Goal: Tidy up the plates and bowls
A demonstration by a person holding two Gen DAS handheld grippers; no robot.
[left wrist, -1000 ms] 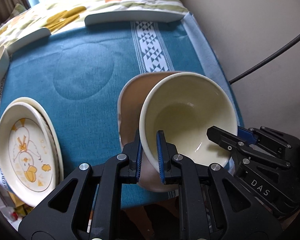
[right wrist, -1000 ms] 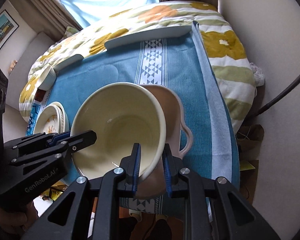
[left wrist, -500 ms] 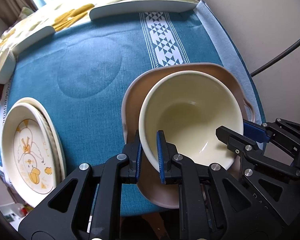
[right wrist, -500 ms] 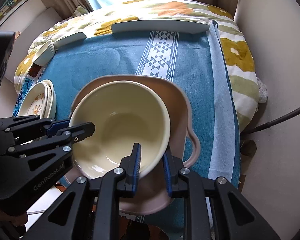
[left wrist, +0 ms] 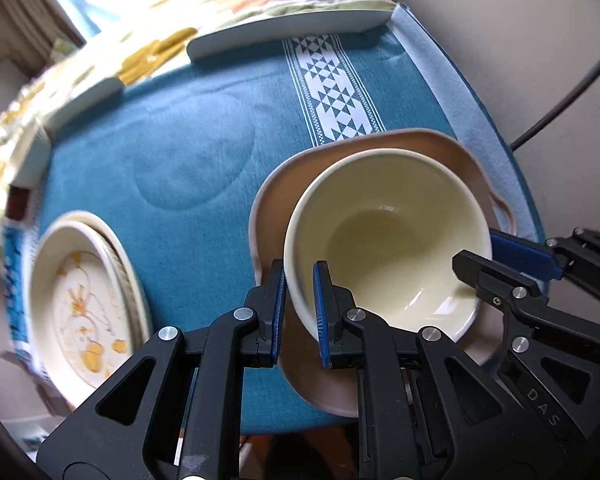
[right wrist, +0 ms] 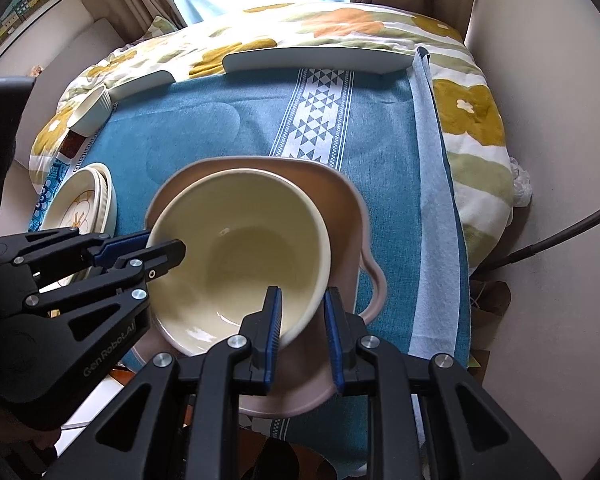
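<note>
A cream bowl (left wrist: 388,240) (right wrist: 240,240) hangs within the outline of a pinkish-beige handled dish (left wrist: 440,144) (right wrist: 340,200) that lies on the teal cloth. Whether the bowl touches the dish I cannot tell. My left gripper (left wrist: 299,276) is shut on the bowl's left rim, one pad inside and one outside. It shows in the right wrist view as the left gripper (right wrist: 160,246). My right gripper (right wrist: 302,300) is shut on the opposite rim. The left wrist view shows the right gripper (left wrist: 480,256) at the bowl's right edge.
A stack of cream plates (left wrist: 84,300) (right wrist: 80,208) with a yellow drawing lies at the left edge of the cloth. A small ribbed white bowl (right wrist: 90,110) and long white platters (right wrist: 316,58) line the far side. The table edge, a wall and a black cable (right wrist: 560,232) are on the right.
The bowl, gripped by both grippers throughout, has levelled out and come over the middle of the pinkish dish. More of the dish's rim now shows around it.
</note>
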